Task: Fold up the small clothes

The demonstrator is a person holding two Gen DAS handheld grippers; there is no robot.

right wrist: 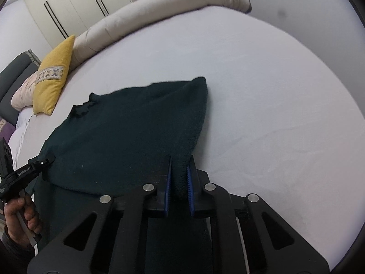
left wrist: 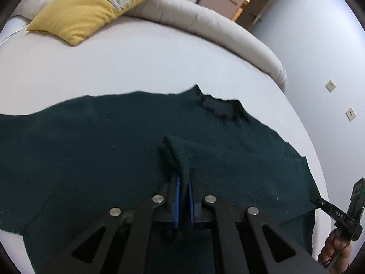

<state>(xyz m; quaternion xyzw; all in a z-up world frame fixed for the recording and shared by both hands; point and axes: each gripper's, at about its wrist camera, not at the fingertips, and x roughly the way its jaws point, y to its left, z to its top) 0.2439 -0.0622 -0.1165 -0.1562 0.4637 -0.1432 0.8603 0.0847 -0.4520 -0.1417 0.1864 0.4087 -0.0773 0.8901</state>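
A dark green sweater (left wrist: 114, 141) lies spread on the bed (left wrist: 136, 57), its collar toward the far edge. The left gripper (left wrist: 183, 182) pinches a fold; the right gripper (right wrist: 179, 173) clamps the near-right hem. This looks like the first fold; next, lift both together and carry them toward the collar.

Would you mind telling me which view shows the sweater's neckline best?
The left wrist view: the ribbed collar of the dark green sweater faces the camera, open and central. The right wrist view shows it only edge-on, small, at the sweater's far left.

Soft even light, fisheye-warped edges, slight blur
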